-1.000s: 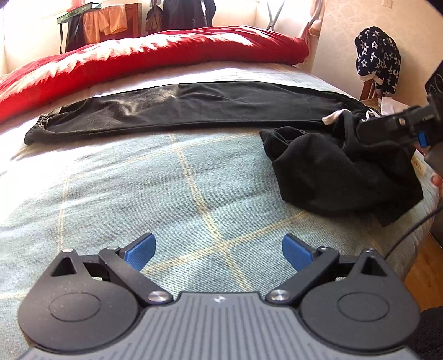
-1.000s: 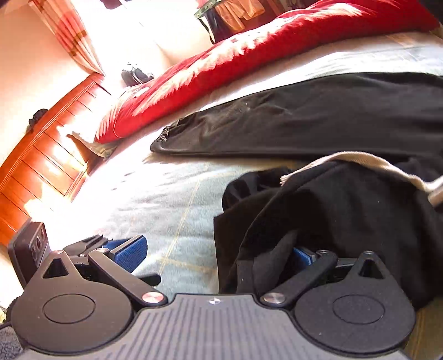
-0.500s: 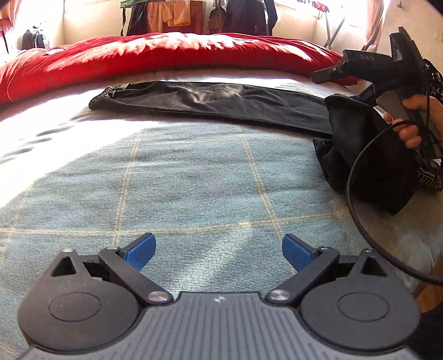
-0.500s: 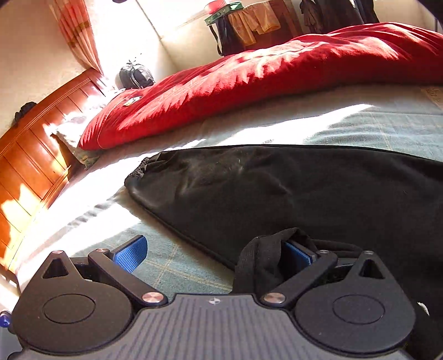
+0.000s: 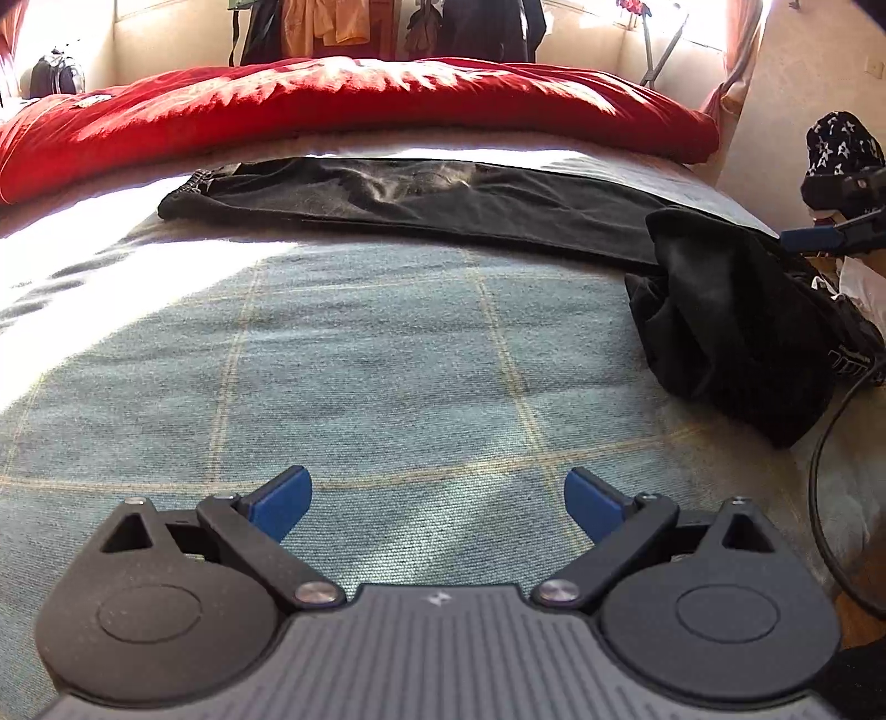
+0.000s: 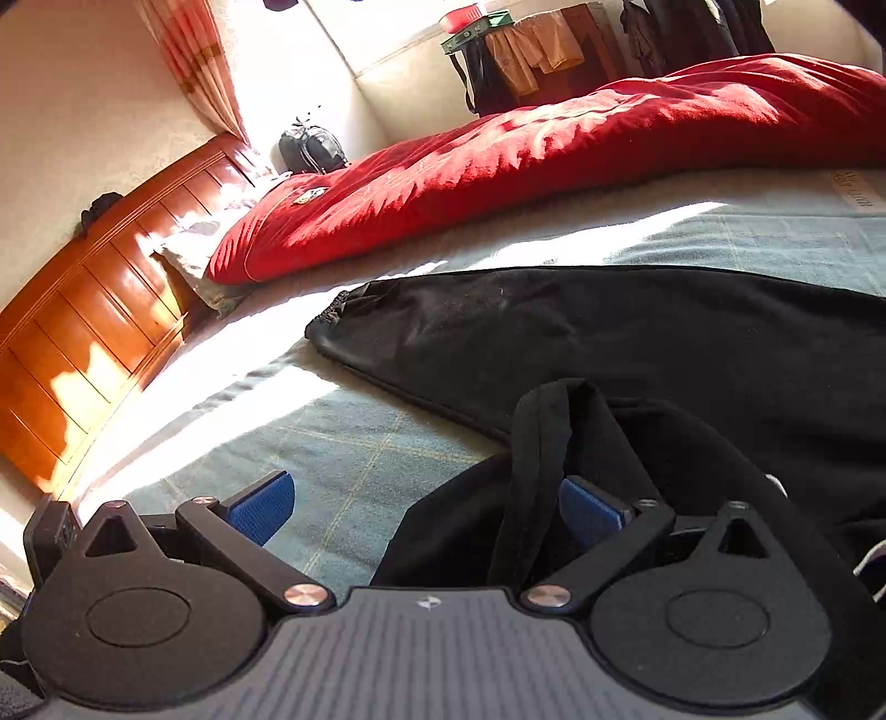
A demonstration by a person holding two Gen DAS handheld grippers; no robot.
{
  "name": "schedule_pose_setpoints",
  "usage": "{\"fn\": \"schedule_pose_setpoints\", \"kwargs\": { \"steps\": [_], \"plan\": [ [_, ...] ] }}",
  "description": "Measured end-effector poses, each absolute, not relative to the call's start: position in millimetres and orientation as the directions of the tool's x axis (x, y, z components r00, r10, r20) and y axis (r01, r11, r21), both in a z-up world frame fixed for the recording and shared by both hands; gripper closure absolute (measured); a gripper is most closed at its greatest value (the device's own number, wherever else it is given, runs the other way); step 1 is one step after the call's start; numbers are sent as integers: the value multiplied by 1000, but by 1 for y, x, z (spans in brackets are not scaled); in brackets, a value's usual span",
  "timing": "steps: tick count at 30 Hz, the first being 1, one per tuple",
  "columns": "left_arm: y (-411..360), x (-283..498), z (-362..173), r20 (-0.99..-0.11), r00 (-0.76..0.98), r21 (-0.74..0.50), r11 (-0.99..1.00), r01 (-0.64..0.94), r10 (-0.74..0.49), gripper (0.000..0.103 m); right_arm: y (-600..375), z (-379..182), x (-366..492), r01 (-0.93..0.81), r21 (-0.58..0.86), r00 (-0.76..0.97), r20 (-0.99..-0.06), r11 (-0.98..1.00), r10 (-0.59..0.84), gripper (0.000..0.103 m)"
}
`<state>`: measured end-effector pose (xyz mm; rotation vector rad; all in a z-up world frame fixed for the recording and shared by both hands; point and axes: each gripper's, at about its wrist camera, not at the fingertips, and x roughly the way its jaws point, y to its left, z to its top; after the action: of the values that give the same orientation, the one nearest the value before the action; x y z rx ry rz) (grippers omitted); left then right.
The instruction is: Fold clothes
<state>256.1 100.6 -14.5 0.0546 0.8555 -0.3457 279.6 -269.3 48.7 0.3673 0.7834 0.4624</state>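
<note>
A long pair of black trousers [image 5: 443, 205] [image 6: 609, 343] lies flat across the bed, in front of the red duvet. A second black garment [image 5: 736, 327] sits crumpled at the bed's right edge. Its upper part is lifted, and a band of its cloth [image 6: 545, 443] loops over the right finger of my right gripper [image 6: 423, 498]. The jaws there stand wide apart and open. In the left wrist view that gripper's blue finger [image 5: 814, 239] shows just past the garment's top. My left gripper [image 5: 437, 498] hovers open and empty over the blue-green checked bedcover [image 5: 360, 376].
A red duvet [image 5: 343, 105] runs along the far side of the bed. A wooden headboard [image 6: 83, 332] stands at the left in the right wrist view. Clothes hang on a rack [image 5: 332, 25] behind. A black cable [image 5: 819, 471] hangs at the bed's right edge.
My right gripper dropped from high at the upper right to the frame's right edge, the garment still hooked on its finger. The left wrist view swung slightly; the trousers lie as before.
</note>
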Motion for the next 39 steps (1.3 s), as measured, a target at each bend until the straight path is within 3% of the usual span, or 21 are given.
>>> {"fn": "schedule_pose_setpoints", "kwargs": {
  "steps": [8, 16, 29, 35, 39],
  "plan": [
    [91, 263, -14, -751, 596, -74, 932, 355, -286, 5, -253, -7, 229, -247, 541, 520, -626, 804, 582, 0],
    [121, 249, -12, -752, 621, -59, 961, 269, -220, 5, -190, -3, 252, -396, 598, 411, -564, 697, 717, 0],
    [178, 227, -16, -745, 651, -95, 990, 106, -141, 5, -88, 27, 325, -561, 582, 296, -523, 589, 799, 0],
    [186, 221, -14, -735, 664, -103, 991, 90, -137, 5, -62, 32, 384, -537, 614, 296, -505, 579, 811, 0],
    [194, 218, -13, -732, 670, -108, 992, 62, -122, 5, -62, 15, 426, -448, 616, 327, -561, 648, 760, 0]
  ]
}}
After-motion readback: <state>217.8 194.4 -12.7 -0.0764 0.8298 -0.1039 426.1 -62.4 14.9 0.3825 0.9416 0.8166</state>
